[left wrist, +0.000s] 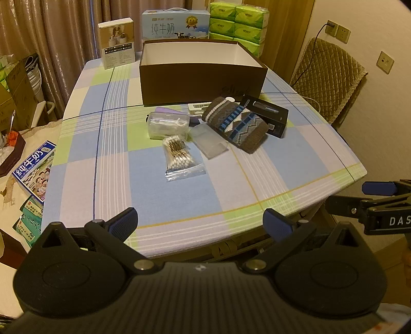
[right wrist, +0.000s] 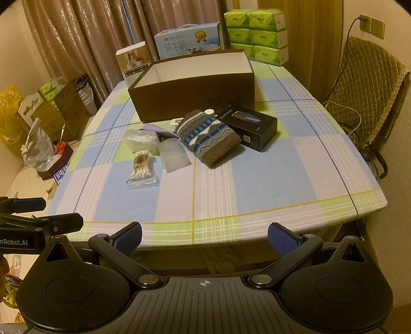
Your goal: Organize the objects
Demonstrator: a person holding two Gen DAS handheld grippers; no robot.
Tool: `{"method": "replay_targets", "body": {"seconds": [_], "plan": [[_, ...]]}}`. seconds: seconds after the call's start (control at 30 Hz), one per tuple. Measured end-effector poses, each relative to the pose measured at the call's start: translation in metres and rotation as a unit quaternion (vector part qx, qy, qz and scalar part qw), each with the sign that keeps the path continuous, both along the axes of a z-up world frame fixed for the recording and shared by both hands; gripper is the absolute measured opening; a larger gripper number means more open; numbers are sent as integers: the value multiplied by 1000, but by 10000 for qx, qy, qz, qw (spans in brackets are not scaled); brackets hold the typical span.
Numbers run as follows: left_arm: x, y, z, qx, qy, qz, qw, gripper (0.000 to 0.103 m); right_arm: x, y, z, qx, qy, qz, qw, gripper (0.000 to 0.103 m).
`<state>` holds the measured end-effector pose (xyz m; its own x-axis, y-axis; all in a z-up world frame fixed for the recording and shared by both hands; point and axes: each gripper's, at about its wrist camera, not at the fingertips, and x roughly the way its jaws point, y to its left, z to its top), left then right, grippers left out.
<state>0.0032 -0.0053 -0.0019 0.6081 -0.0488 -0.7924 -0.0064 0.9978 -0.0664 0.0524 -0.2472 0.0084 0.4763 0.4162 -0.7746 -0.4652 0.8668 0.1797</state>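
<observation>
An open brown box with a white inside stands at the back of the checked table. In front of it lie a knitted patterned pouch, a black product box, a bag of cotton swabs, a clear plastic case, a frosted plastic piece and a purple item. My left gripper is open over the table's near edge, holding nothing. My right gripper is likewise open and empty.
A milk carton, a small white box and green tissue packs stand behind the brown box. A padded chair is at the right. Boxes and clutter lie left of the table.
</observation>
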Motion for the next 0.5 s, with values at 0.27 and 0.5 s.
{"method": "replay_targets", "body": {"seconds": [0.27,0.5], "plan": [[1,1,0,-7,0,11,10000,102,3,0,1,-10,-5,23,10000,101],[4,2,-1,-18,10,16,10000,102,7,2,2,-27,7,70,10000,101]]}}
